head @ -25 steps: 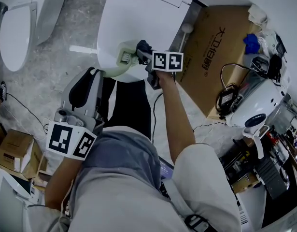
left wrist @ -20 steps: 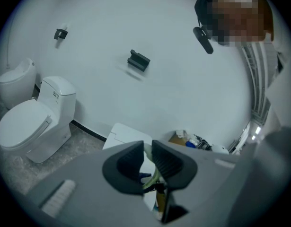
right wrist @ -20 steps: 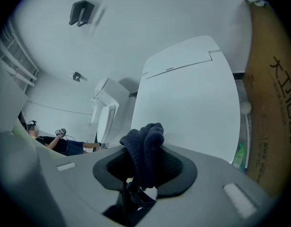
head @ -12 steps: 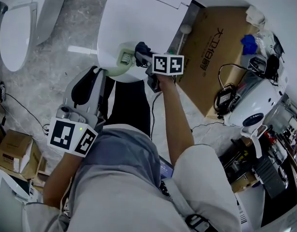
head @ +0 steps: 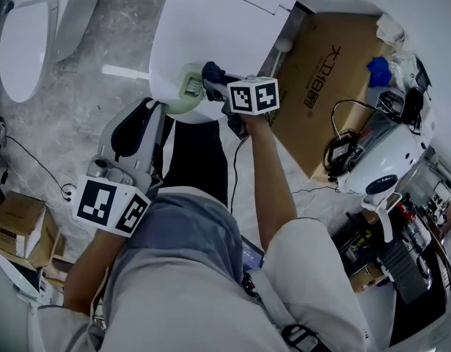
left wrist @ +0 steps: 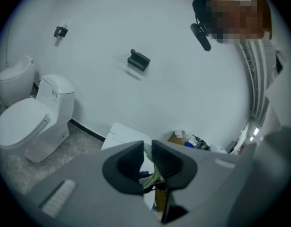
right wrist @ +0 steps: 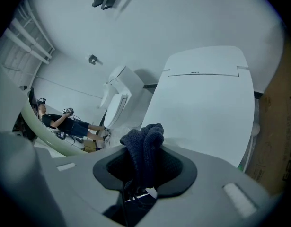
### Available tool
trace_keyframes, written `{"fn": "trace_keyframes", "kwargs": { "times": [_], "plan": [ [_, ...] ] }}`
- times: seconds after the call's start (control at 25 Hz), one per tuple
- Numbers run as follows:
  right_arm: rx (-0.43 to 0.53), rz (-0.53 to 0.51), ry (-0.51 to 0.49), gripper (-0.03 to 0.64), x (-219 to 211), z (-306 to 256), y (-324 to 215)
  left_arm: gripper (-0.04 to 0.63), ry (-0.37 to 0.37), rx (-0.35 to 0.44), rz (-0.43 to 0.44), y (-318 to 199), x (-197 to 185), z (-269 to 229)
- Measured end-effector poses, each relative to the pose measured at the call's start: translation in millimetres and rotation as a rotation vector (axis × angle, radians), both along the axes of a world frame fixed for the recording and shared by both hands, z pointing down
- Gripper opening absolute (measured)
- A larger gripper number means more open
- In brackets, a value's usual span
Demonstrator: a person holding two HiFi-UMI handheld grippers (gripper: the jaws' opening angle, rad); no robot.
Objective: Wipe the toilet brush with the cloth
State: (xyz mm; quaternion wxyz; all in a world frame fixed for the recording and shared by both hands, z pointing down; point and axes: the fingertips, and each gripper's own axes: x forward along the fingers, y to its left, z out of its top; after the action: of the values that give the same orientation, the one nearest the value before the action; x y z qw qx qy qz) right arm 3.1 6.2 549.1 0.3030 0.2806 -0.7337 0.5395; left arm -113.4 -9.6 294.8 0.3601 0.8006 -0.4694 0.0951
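The toilet brush (head: 182, 90) is pale green, and its head lies over the front edge of a closed white toilet lid (head: 218, 20). My left gripper (head: 153, 108) is shut on the brush's curved handle (left wrist: 153, 178), which shows between the jaws of the left gripper (left wrist: 147, 163). My right gripper (head: 214, 81) is shut on a dark blue cloth (head: 213, 72) that rests against the brush beside its head. In the right gripper view the cloth (right wrist: 144, 143) bulges up out of the right gripper (right wrist: 144, 168), and the brush handle (right wrist: 49, 141) curves past at the left.
A second white toilet (head: 27, 42) stands at the upper left. A flat cardboard box (head: 335, 64) leans right of the near toilet, with cables and a white round device (head: 390, 160) beyond it. Small cardboard boxes (head: 20, 229) sit at the lower left. A person sits far off (right wrist: 65, 122).
The right gripper with the cloth has edged slightly left along the brush toward its head. The left gripper has hardly moved.
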Motion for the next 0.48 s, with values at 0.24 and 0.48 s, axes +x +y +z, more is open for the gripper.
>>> {"fn": "trace_keyframes", "kwargs": {
  "times": [0.24,0.48],
  "plan": [
    [0.005,-0.054,-0.050,0.124,-16.8,-3.1,-3.3,0.000,0.000,0.001,-0.004,0.2,-0.4,-0.5],
    [0.002,-0.083,-0.062,0.124,-29.3,2.0,-11.5,0.000,0.000,0.001,-0.009,1.1,-0.5,-0.6]
  ]
}}
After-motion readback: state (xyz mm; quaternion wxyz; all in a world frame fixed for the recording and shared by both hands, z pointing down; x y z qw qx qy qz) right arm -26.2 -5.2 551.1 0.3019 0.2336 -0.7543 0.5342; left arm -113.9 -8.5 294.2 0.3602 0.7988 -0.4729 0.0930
